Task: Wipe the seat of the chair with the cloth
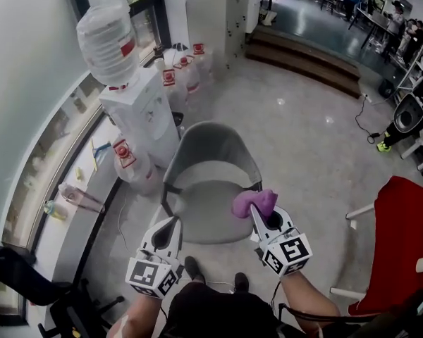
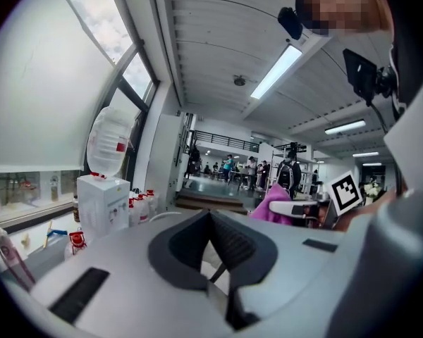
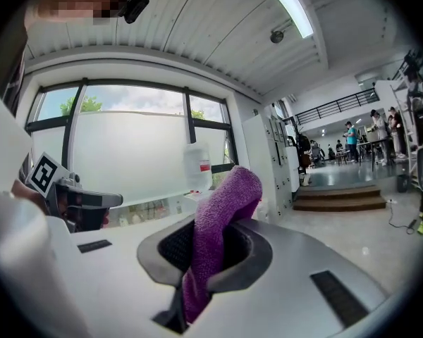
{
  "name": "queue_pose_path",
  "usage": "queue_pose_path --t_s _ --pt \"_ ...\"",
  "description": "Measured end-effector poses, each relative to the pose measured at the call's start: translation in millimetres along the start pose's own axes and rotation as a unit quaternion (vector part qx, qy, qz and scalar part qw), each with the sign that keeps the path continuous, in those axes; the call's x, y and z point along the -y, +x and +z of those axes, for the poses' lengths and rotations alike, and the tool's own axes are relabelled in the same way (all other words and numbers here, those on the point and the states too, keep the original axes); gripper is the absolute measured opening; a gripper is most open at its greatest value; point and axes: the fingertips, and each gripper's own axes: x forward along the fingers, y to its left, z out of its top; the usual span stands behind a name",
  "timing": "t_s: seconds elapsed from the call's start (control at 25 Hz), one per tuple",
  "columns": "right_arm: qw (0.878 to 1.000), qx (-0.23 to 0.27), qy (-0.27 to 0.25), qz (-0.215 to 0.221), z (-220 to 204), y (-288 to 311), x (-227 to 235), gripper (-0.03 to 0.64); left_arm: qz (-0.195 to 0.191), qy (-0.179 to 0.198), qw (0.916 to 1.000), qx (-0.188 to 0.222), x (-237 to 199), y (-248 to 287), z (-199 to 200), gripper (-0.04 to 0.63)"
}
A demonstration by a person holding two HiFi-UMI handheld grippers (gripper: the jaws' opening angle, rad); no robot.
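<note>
A grey chair [image 1: 213,146] with a curved back stands below me, its seat [image 1: 201,213] bare. My right gripper [image 1: 262,215] hovers over the seat's right edge, shut on a purple cloth [image 1: 254,203] that bunches up above its tips. In the right gripper view the cloth [image 3: 229,196] runs down between the closed jaws of the right gripper [image 3: 210,236]. My left gripper [image 1: 169,224] hangs over the seat's front left corner, shut and holding nothing. Its jaws meet in the left gripper view [image 2: 210,217], where the cloth [image 2: 271,203] shows at the right.
A white water dispenser [image 1: 142,111] with a big bottle [image 1: 107,41] stands just left of the chair. Several spare water bottles [image 1: 185,72] sit behind it and one [image 1: 130,160] beside it. A red chair [image 1: 402,245] is at the right. Steps [image 1: 303,58] rise beyond.
</note>
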Motion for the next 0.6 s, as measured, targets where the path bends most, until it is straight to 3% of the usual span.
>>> queue_pose_path --t_s 0.28,0.6 --pt "0.998 -0.058 0.0 -0.034 -59.3 32.3 9.5 0.034 -0.018 -0.023 0.9986 -0.044 -38.1 26.4 -44.6 -0.003" --pt "0.986 -0.147 -0.019 -0.074 -151.7 55.4 30.8 0.034 -0.042 -0.056 0.9932 -0.094 -66.7 44.9 -101.6 -0.003"
